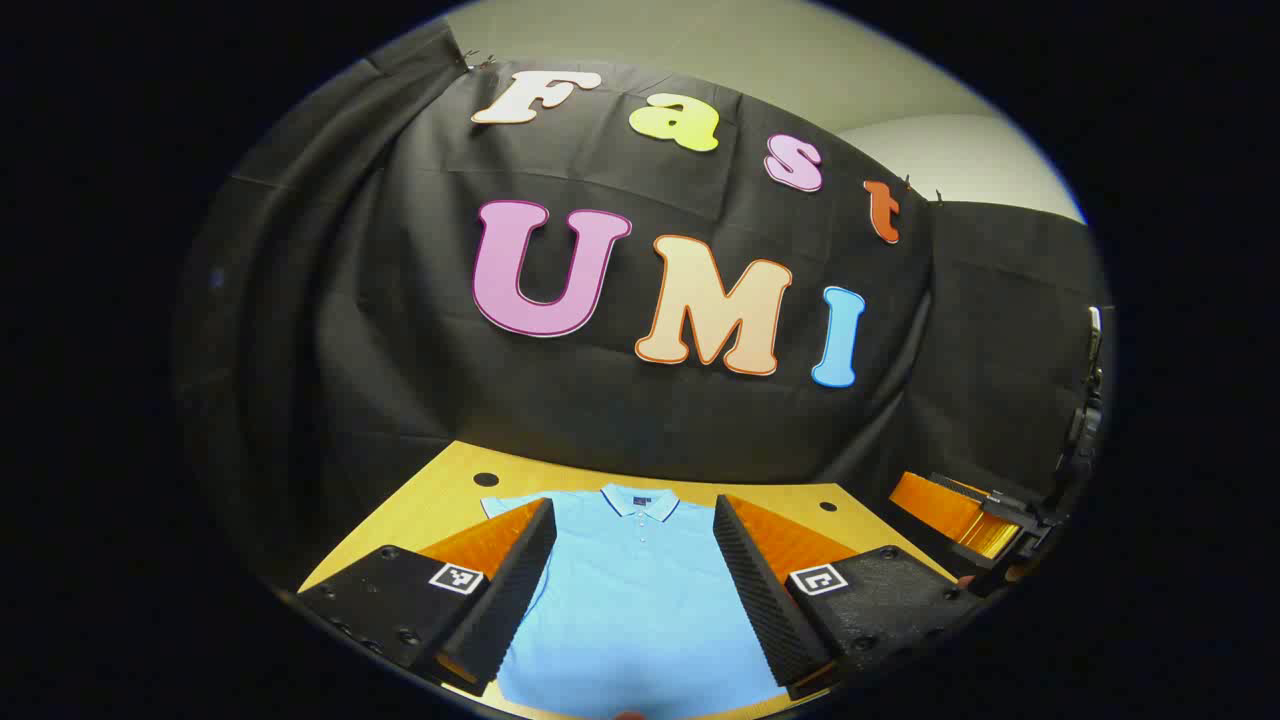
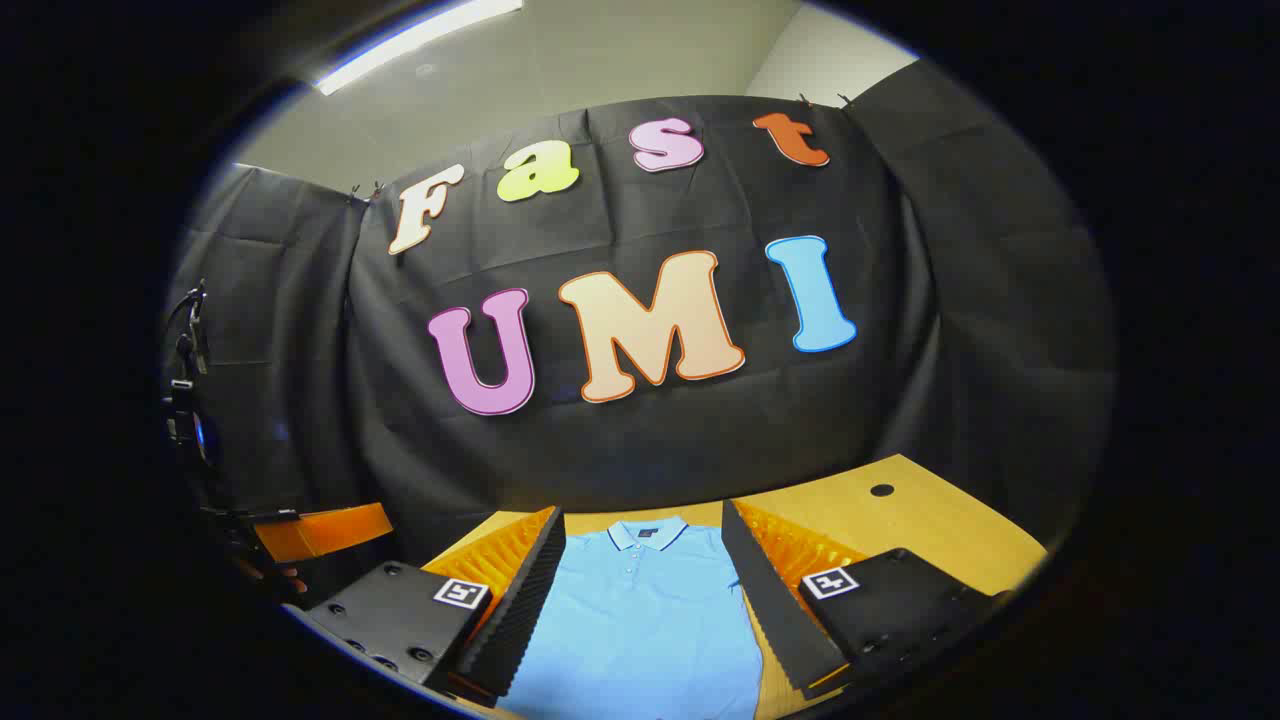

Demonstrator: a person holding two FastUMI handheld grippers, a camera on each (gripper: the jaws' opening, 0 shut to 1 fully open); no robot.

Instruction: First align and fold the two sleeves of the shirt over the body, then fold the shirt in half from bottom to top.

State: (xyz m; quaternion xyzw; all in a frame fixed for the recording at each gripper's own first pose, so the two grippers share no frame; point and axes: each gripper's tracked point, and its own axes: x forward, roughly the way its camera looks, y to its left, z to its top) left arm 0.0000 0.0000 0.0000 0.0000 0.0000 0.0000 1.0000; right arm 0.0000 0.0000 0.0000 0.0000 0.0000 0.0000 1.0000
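Note:
A light blue polo shirt (image 1: 640,600) lies flat, front up, on the yellow wooden table (image 1: 780,492), with its collar (image 1: 640,500) at the far end. One short sleeve (image 1: 497,505) spreads out to the left. My left gripper (image 1: 634,502) hovers open above the shirt's body, nothing between its fingers. My right gripper (image 2: 643,510) is also open and empty over the shirt (image 2: 645,620), its jaws framing the collar (image 2: 645,533). In the left gripper view the right gripper (image 1: 955,512) shows at the right edge; in the right gripper view the left gripper (image 2: 310,532) shows at the left.
The table (image 2: 920,530) ends at the black cloth wall behind the collar. Small round holes (image 1: 486,479) (image 2: 882,490) mark its far corners. A dark stand with cables (image 2: 185,380) rises at the booth's side, seen too as a stand (image 1: 1088,400) at the right.

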